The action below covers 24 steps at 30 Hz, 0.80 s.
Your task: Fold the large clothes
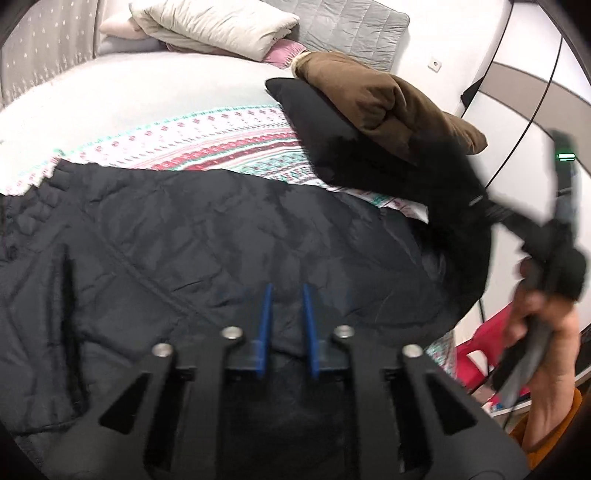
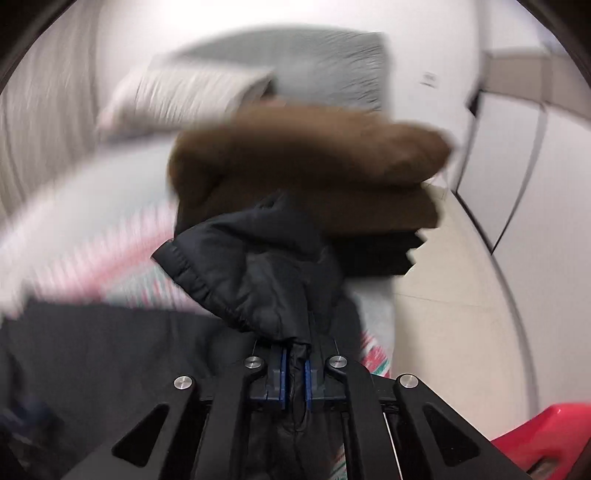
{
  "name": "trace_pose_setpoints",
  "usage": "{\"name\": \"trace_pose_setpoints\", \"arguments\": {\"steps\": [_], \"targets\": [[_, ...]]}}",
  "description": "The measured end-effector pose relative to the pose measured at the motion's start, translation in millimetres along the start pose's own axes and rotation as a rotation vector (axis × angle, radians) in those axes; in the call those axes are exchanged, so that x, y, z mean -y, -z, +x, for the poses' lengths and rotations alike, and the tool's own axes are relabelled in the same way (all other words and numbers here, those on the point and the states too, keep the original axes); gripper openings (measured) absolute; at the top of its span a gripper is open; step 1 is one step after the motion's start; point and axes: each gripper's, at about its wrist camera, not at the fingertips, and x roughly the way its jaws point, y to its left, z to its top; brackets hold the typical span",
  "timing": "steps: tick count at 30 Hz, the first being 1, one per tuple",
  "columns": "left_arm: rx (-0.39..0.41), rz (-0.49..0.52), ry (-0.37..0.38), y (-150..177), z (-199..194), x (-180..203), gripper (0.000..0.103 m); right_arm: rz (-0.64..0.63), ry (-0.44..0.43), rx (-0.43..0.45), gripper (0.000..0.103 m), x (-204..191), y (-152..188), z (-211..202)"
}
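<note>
Fold: barely begun, apparently | right gripper (image 2: 294, 363): clamped black jacket (image 1: 207, 236) edge, raised right | left gripper (image 1: 288, 291): parted, empty, near.

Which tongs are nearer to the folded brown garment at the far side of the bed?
Right. The right tongs, shut on the black jacket's edge, are lifted close to the brown garment. The left tongs hover over the jacket's middle, farther back.

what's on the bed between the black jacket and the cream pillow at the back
In the left wrist view, the patterned blanket lies just beyond the black jacket, then bare white sheet up to the cream pillow.
</note>
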Motion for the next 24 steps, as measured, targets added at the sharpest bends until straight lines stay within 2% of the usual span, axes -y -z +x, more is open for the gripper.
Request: {"name": "trace_pose_setpoints", "arguments": {"steps": [2, 4, 6, 8, 10, 14, 15, 17, 18, 19, 23, 24], "targets": [[-0.013, -0.003, 0.031, 1, 10, 5, 0.013, 0.105, -0.093, 0.118, 0.005, 26, -14, -32], [-0.034, 0.008, 0.060, 5, 24, 12, 0.013, 0.187, -0.176, 0.201, 0.005, 48, -24, -58], [-0.043, 0.026, 0.058, 9, 37, 18, 0.012, 0.239, -0.258, 0.259, 0.005, 64, -32, -79], [-0.055, 0.023, 0.069, 11, 50, 20, 0.012, 0.277, -0.345, 0.276, 0.004, 71, -34, -90], [-0.070, -0.013, 0.081, 13, 64, 16, 0.012, 0.288, -0.395, 0.272, 0.004, 71, -35, -93], [-0.094, -0.029, 0.083, 13, 69, 12, 0.012, 0.223, -0.411, 0.253, 0.004, 44, -38, -89], [-0.116, -0.033, 0.084, 11, 62, 12, 0.015, 0.206, -0.411, 0.252, 0.004, 40, -39, -92], [-0.123, -0.047, 0.111, 7, 43, 7, 0.033, 0.157, -0.436, 0.271, 0.004, 25, -42, -103], [-0.110, -0.057, 0.122, 5, 30, 4, 0.051, 0.134, -0.451, 0.282, 0.004, 21, -41, -107], [-0.076, -0.069, 0.130, 2, 7, -3, 0.062, 0.105, -0.467, 0.296, 0.004, 13, -42, -114], [0.026, -0.087, 0.135, -7, -65, -31, 0.068, 0.003, -0.526, 0.318, 0.005, -26, -37, -140], [0.052, -0.097, 0.132, -7, -86, -41, 0.073, -0.027, -0.546, 0.319, 0.005, -38, -35, -146]]}}
